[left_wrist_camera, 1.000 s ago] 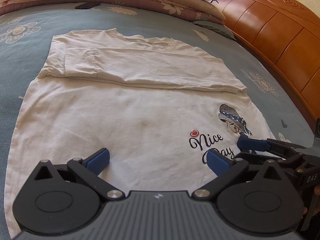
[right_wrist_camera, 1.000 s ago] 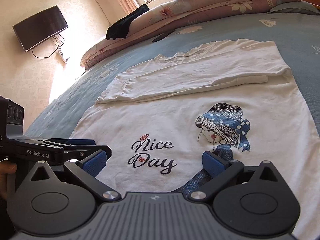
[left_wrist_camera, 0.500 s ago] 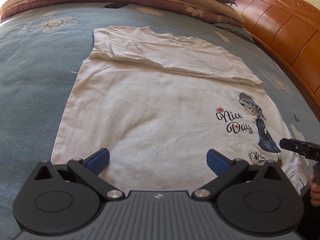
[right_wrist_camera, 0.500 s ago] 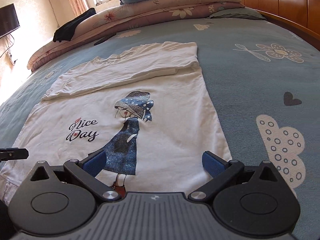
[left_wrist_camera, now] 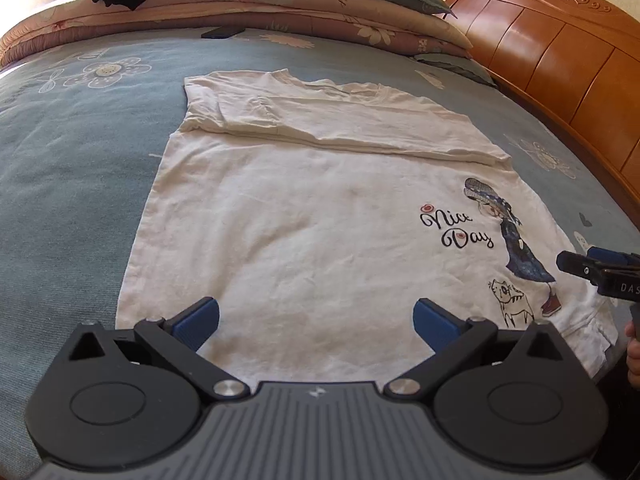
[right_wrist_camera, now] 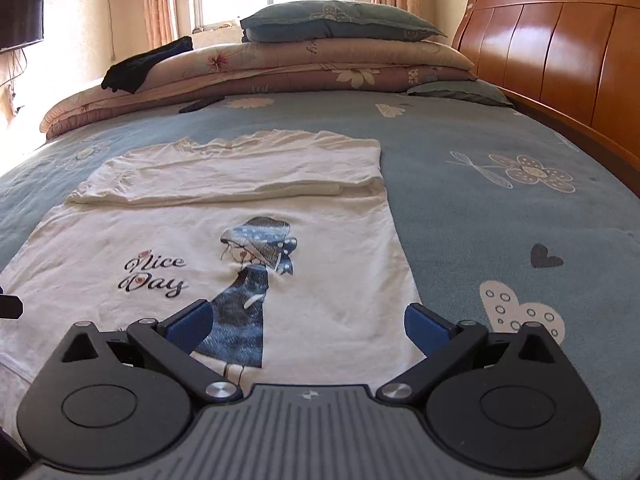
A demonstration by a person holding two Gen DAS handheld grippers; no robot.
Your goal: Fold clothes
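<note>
White T-shirt (left_wrist_camera: 320,232) flat on bed; left tool (left_wrist_camera: 316,320) and right tool (right_wrist_camera: 308,324) low above hem, wide open, empty.

Left tool (left_wrist_camera: 316,316): blue-padded fingers spread wide, nothing held between them. Right tool (right_wrist_camera: 309,322): fingers likewise spread wide and empty. A fingertip of the person's hand (left_wrist_camera: 633,350) is seen at the right tool's grip.

The T-shirt (right_wrist_camera: 304,216) near hem is hidden behind the right gripper (right_wrist_camera: 308,324) body
</note>
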